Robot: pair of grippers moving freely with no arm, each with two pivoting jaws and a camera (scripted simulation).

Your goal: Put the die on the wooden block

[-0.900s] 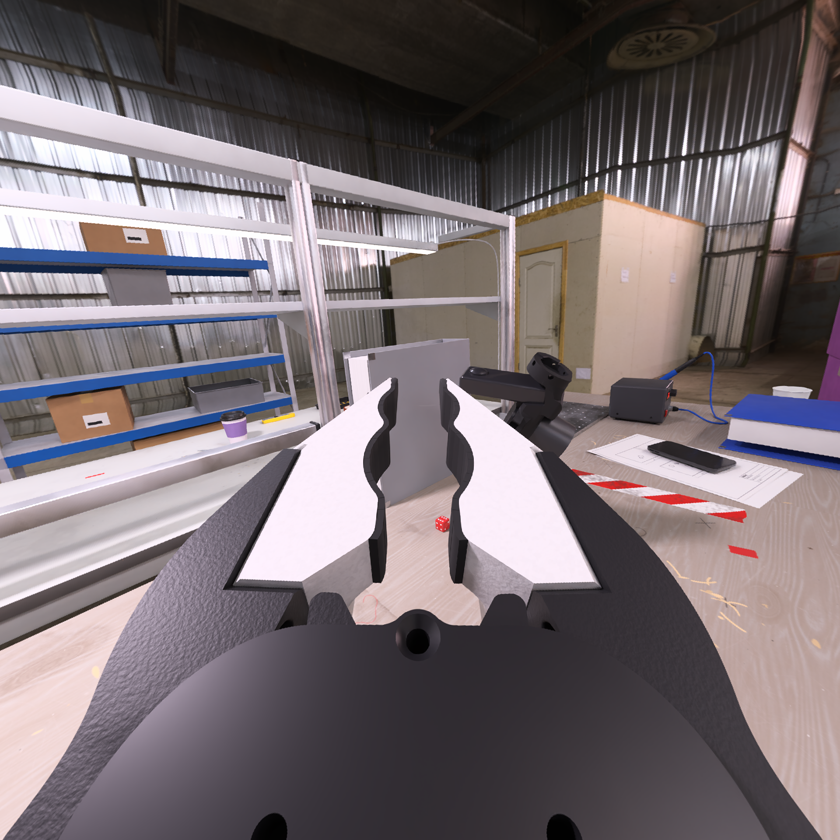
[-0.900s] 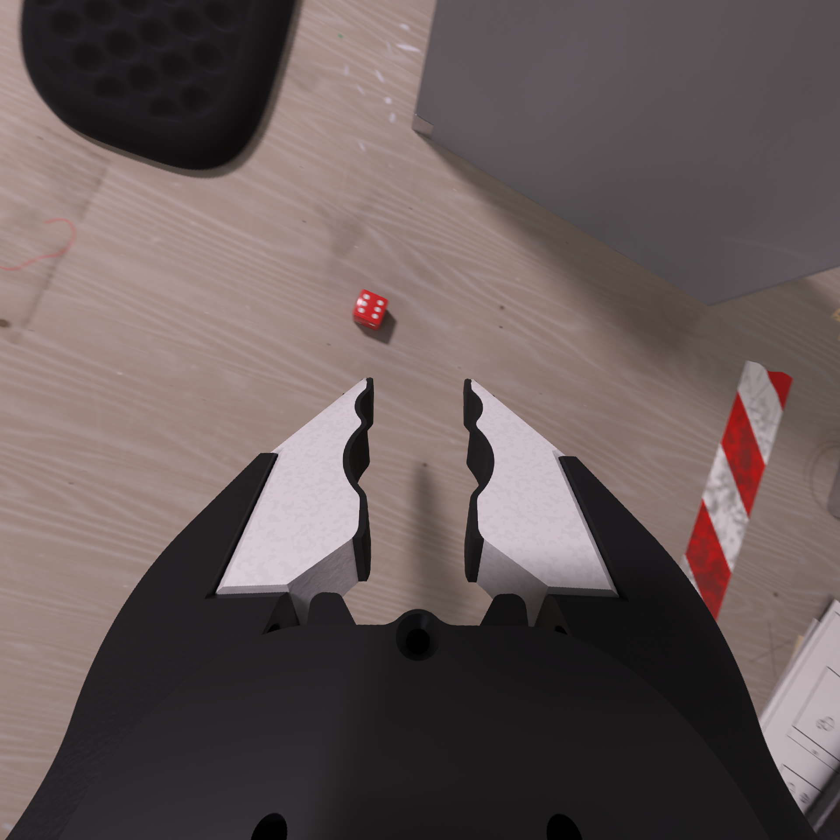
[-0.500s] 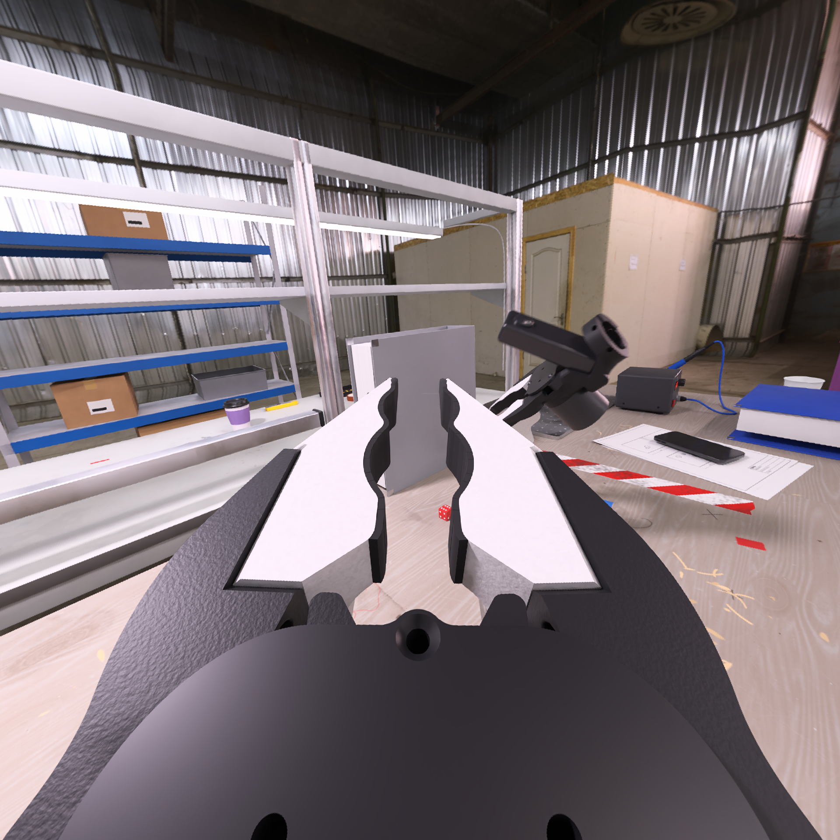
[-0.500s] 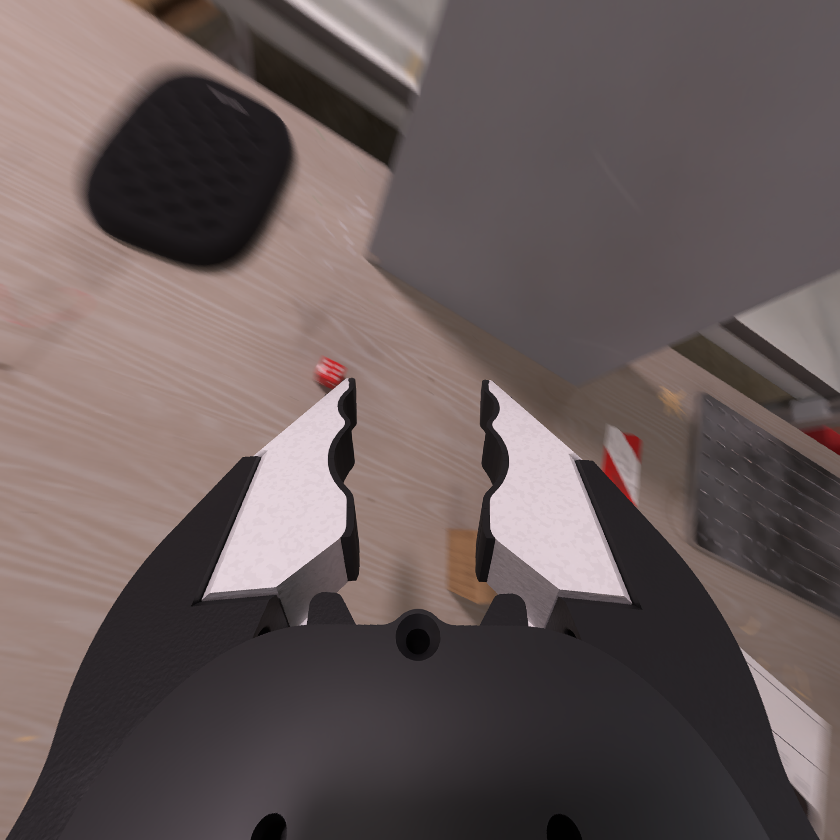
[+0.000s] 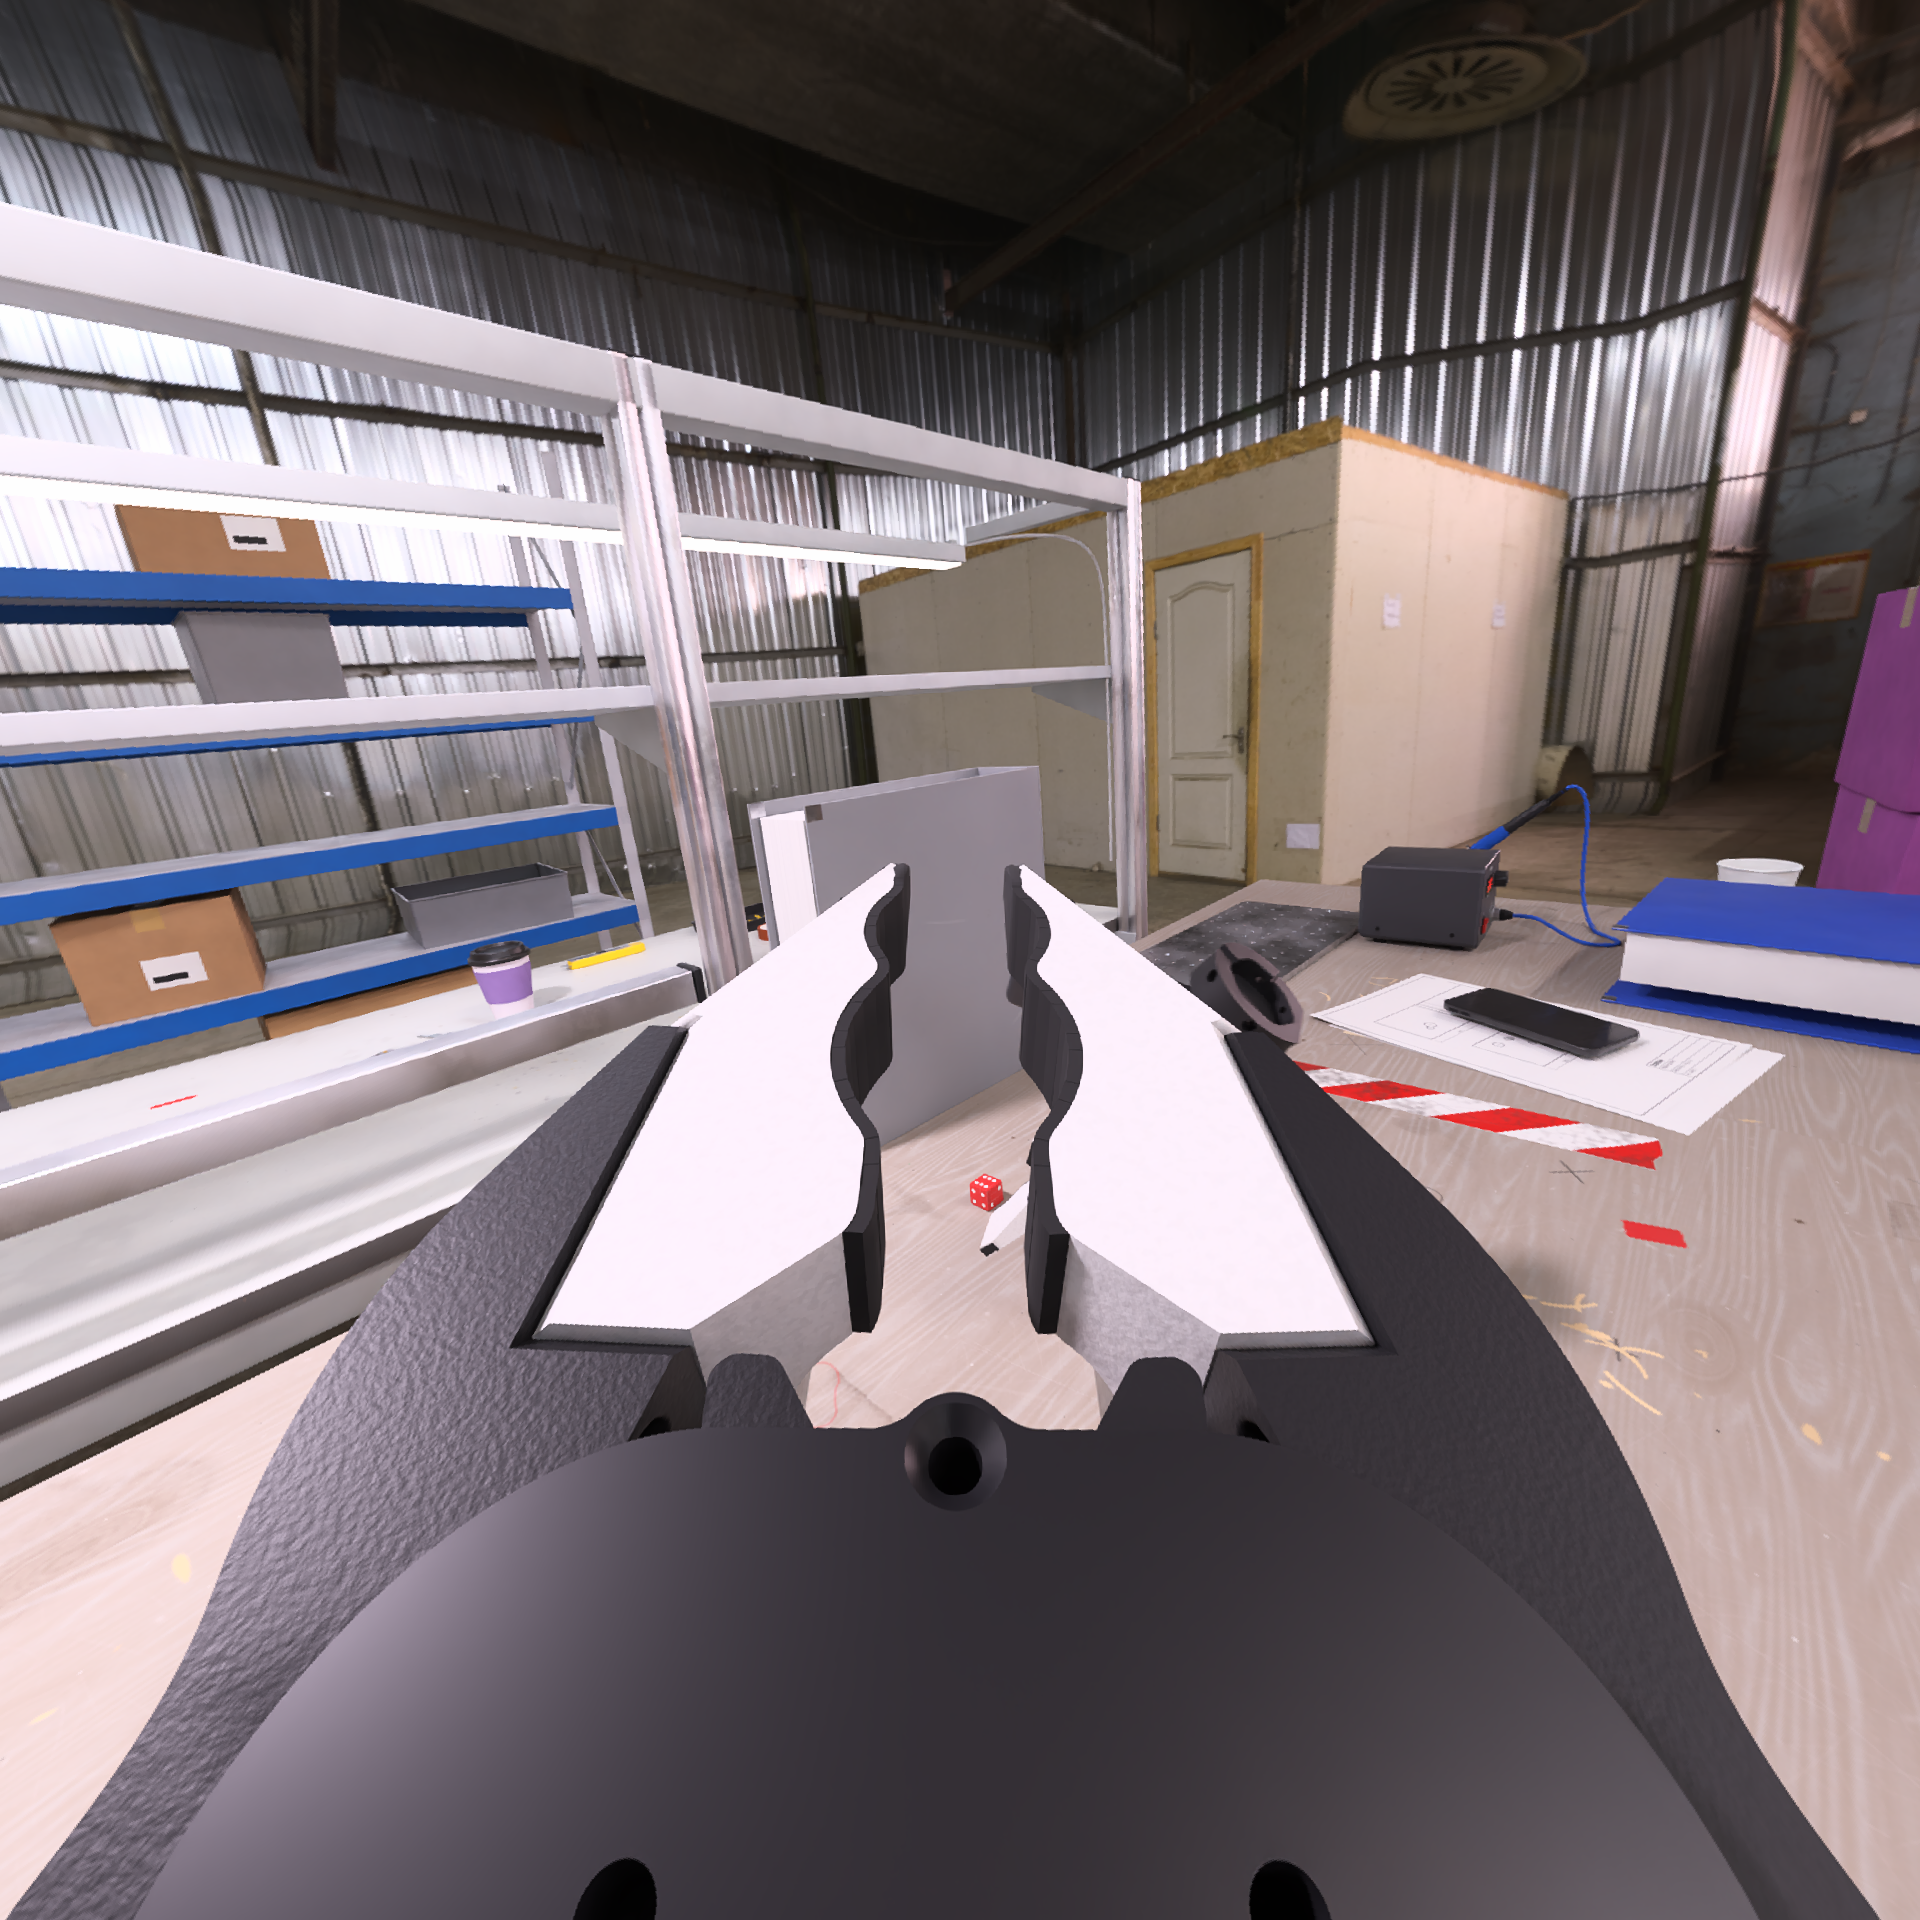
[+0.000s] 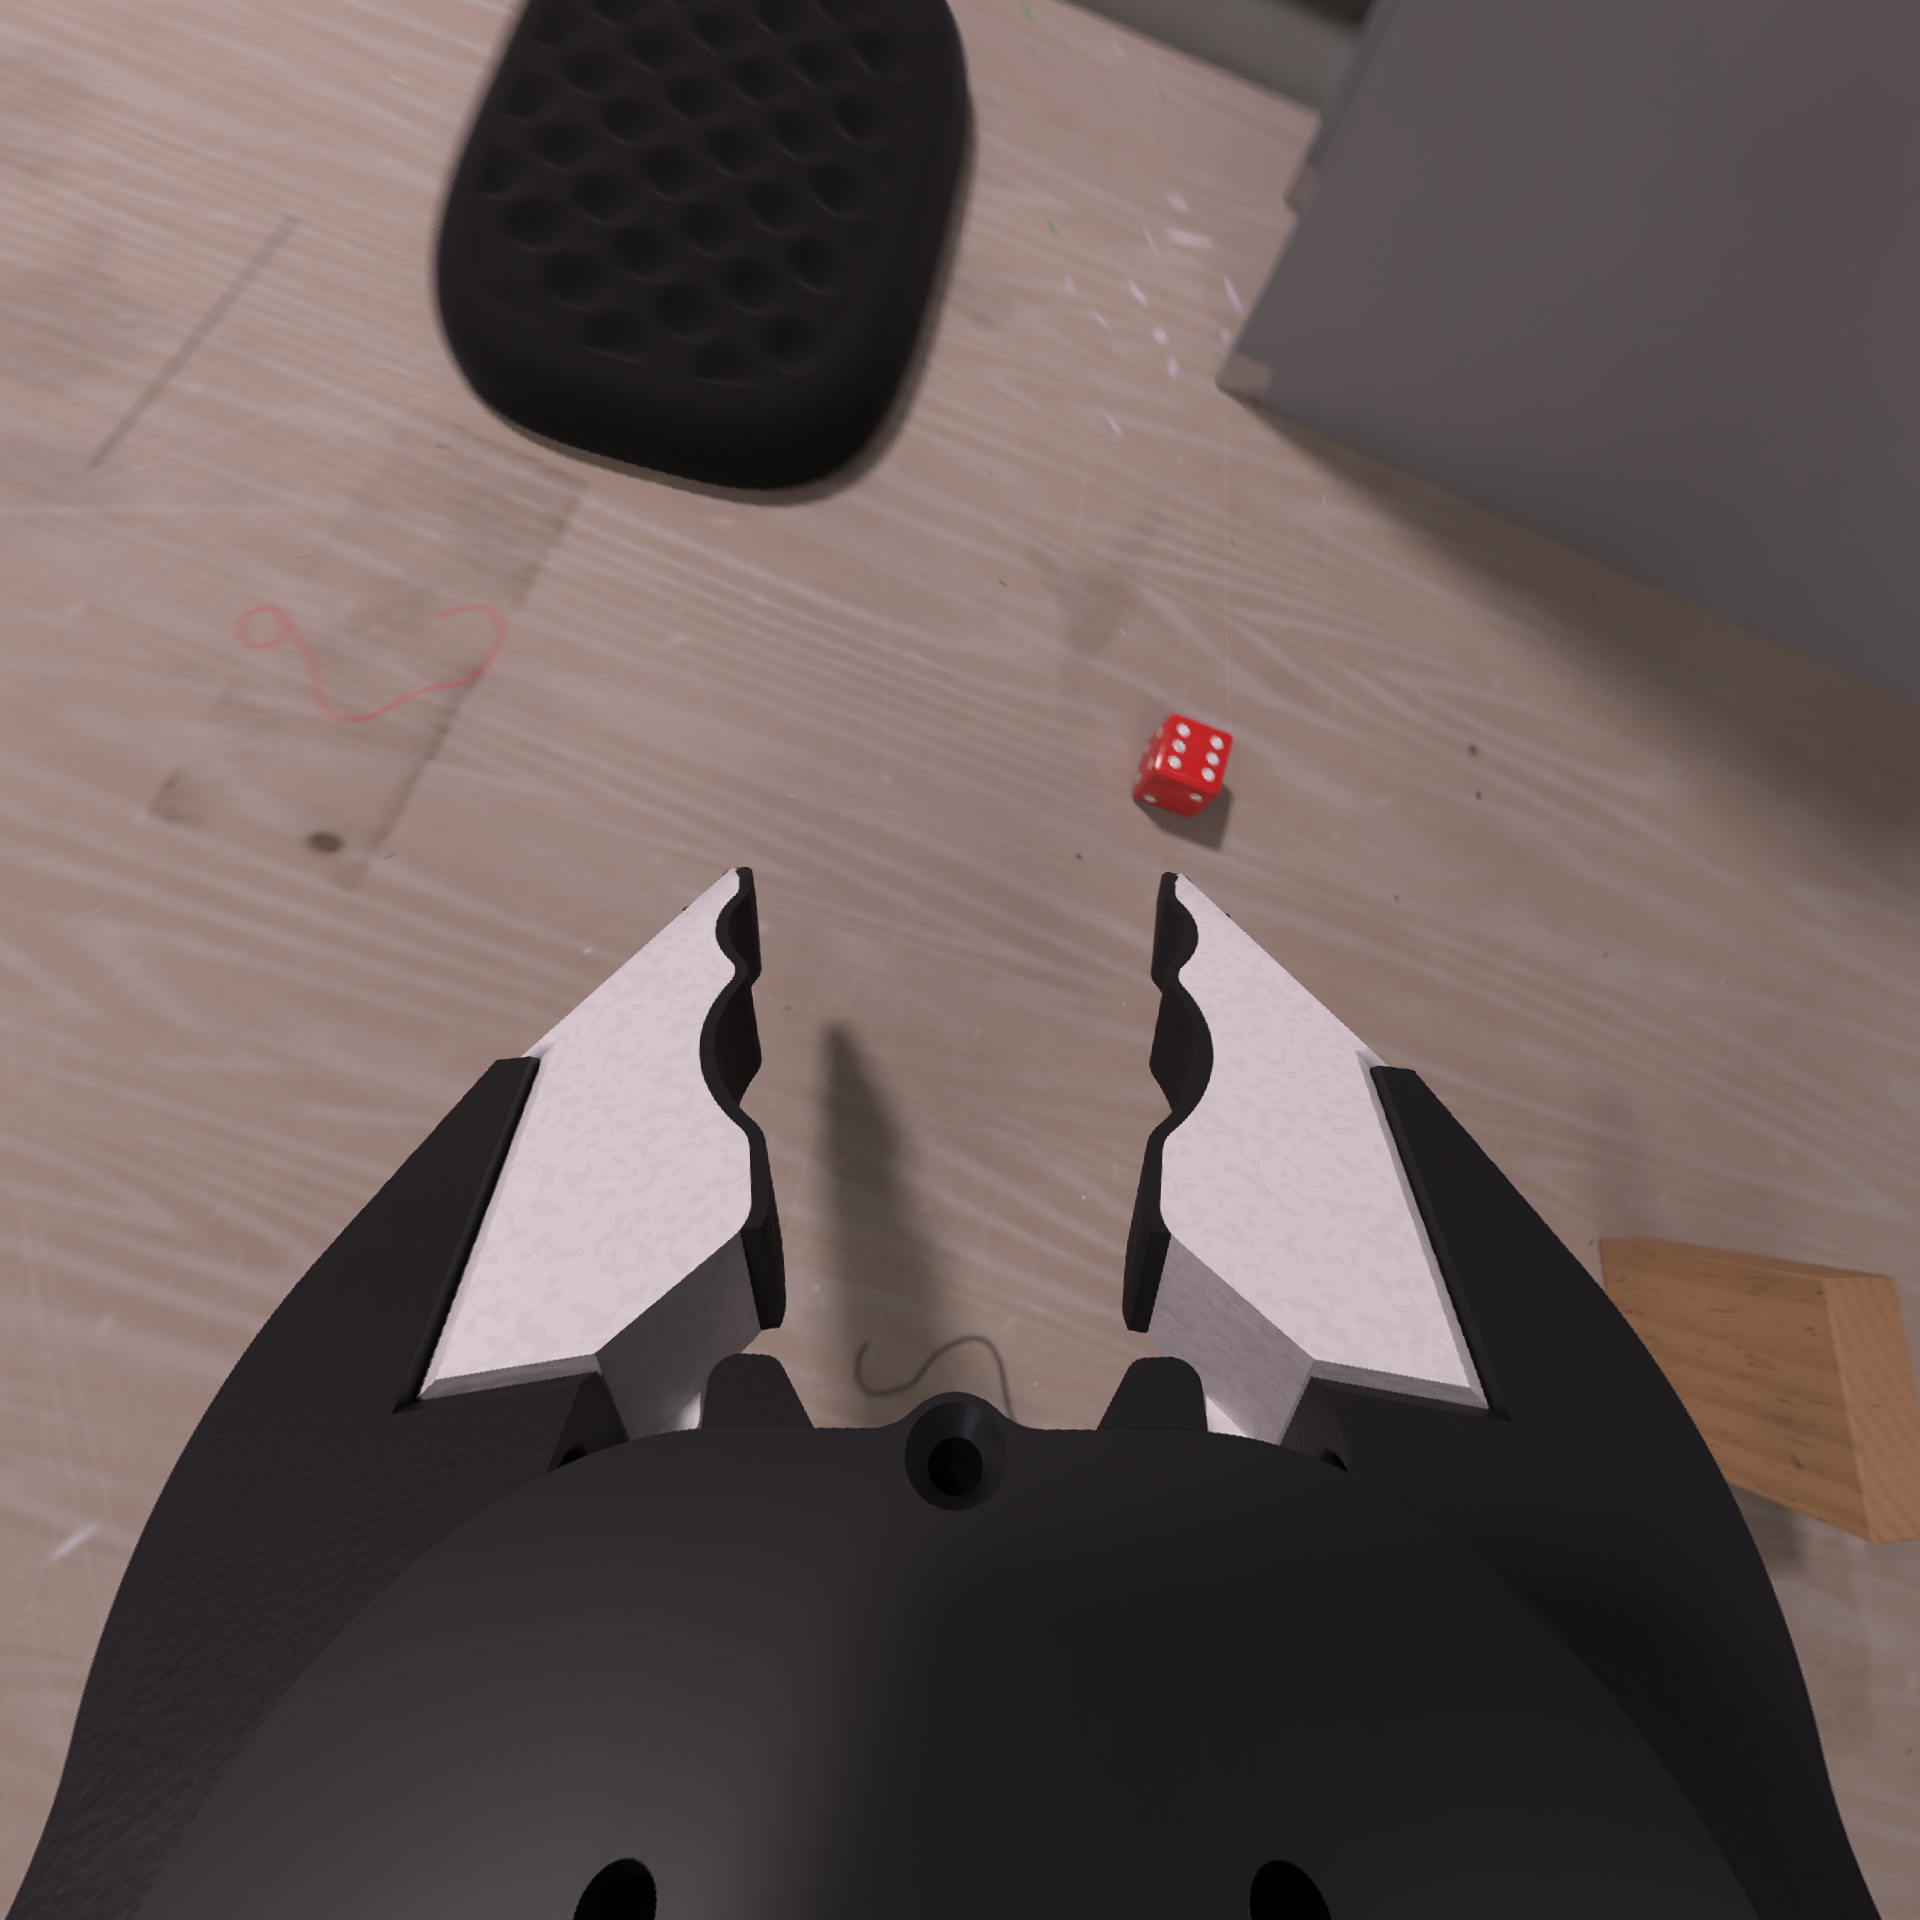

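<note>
The small red die [image 6: 1182,767] lies on the wooden tabletop [image 6: 312,935], just ahead and slightly right of my right gripper's right fingertip. My right gripper [image 6: 956,883] points down at the table, wide open and empty. The wooden block [image 6: 1766,1382] lies at its right, partly hidden by the gripper body. In the left wrist view the die [image 5: 985,1192] shows between the fingers of my left gripper [image 5: 956,883]. The left gripper is held low and level, its jaws a little apart and empty. A white fingertip [image 5: 1006,1226] of the right gripper shows next to the die.
An upright grey box [image 6: 1610,312] [image 5: 935,831] stands just beyond the die. A black dimpled pad [image 6: 707,239] lies ahead on the left. Red-white tape [image 5: 1475,1117], a phone [image 5: 1538,1023] on paper, a blue book [image 5: 1766,956] and a black unit [image 5: 1429,894] lie right; shelving [image 5: 312,831] stands left.
My right gripper has opened wider, swung and come lower beside the die. The die now sits ahead right of it and the wooden block has come into view. The left gripper barely moved.
</note>
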